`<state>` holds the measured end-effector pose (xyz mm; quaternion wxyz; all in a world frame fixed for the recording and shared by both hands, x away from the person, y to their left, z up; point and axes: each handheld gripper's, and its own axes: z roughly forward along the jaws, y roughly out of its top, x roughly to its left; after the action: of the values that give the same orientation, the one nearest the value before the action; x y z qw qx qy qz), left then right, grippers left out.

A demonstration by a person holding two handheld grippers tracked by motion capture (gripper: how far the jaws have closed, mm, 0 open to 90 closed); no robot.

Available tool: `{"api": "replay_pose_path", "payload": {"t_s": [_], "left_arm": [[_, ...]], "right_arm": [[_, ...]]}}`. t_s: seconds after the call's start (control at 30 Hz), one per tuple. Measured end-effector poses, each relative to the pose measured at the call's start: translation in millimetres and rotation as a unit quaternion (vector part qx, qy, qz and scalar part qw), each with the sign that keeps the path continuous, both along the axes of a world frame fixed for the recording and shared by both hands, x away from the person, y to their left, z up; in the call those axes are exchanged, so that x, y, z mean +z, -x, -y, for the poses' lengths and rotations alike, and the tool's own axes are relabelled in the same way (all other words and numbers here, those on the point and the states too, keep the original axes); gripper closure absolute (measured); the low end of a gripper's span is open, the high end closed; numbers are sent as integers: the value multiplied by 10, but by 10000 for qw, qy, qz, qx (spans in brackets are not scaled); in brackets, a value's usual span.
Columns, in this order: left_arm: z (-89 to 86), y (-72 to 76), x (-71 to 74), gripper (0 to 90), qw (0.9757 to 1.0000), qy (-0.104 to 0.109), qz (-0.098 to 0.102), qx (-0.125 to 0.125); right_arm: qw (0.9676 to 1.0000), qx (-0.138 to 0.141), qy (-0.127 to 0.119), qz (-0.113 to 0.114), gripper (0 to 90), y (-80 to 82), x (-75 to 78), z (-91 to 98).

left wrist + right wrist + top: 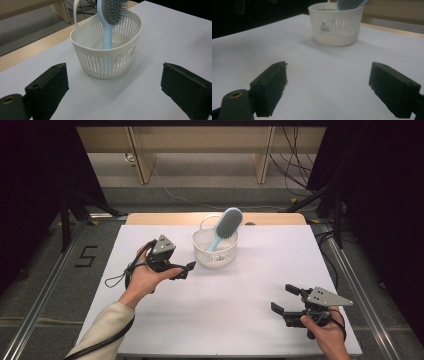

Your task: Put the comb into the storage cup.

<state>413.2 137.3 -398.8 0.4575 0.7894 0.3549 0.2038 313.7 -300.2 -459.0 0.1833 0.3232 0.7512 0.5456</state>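
A white slatted basket (216, 254) with a loop handle stands on the white table top, toward the back middle. A light blue hairbrush (227, 224) leans in it, handle down, grey bristle head sticking out over the rim. My left gripper (185, 271) is open just left of the basket, nothing between its jaws. In the left gripper view the basket (107, 58) and hairbrush (110, 17) sit close ahead of the left gripper (115, 85). My right gripper (283, 298) stands open near the front right, empty. From the right gripper (327, 85) the basket (335, 26) is farther off.
The white sheet (235, 310) covers the table, with a strip of wooden edge (165, 218) behind the basket. Black tripod legs (67, 215) and cables (295, 175) stand on the floor around the table. A "5" mark (86, 256) is on the floor at the left.
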Motion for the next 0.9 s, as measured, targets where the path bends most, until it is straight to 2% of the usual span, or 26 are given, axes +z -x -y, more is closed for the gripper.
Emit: {"api": "replay_pose_path", "payload": {"t_s": [0.23,0.37,0.9], "left_arm": [[-111,160,-131,73,10000,14,-35,-23],[-147,223,-160,75,10000,70,-17,-17],[-217,450,-288,75,10000,-14,38,-57]], "right_arm": [[10000,-6,0,-2,155,-1,0,-2],[10000,-10,-13,5,155,-1,-1,-5],[10000,-7,1,5,155,4,2,-4]]}}
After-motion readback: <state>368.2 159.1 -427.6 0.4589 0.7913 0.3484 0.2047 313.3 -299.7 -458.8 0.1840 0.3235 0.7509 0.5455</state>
